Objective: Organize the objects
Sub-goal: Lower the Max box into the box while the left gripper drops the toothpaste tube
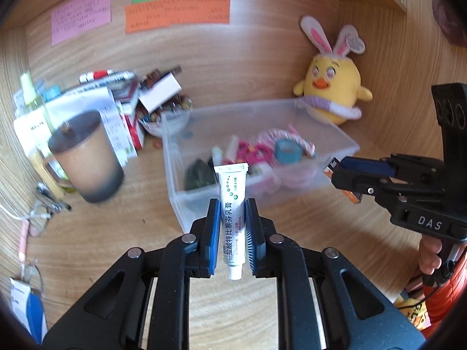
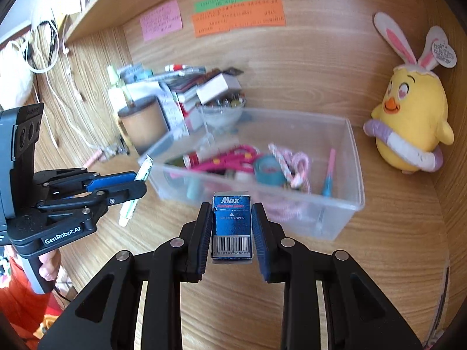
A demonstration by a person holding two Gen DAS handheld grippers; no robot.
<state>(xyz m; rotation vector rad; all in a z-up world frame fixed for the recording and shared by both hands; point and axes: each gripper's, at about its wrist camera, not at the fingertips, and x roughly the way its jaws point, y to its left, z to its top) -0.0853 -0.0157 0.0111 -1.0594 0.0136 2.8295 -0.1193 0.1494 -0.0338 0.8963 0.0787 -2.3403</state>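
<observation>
My left gripper (image 1: 232, 210) is shut on a white ointment tube (image 1: 232, 204) that stands upright between its blue pads, above the desk just in front of the clear plastic bin (image 1: 175, 175). My right gripper (image 2: 232, 213) is shut on a small blue "Max" box (image 2: 232, 227) with a barcode, also held above the desk near the bin (image 2: 354, 175). The bin holds pink cables, a teal tape roll and other small items. In the left wrist view the right gripper (image 1: 335, 176) shows at the right with the box. The right wrist view has the left gripper (image 2: 140, 182) and tube (image 2: 144, 170) at its left.
A brown lidded mug (image 1: 87, 157) stands left of the bin, with a pile of boxes, markers and a bowl (image 1: 163, 119) behind it. A yellow plush chick (image 1: 332, 87) sits at the back right. Coloured paper notes hang on the wooden back wall. Cables lie at the far left.
</observation>
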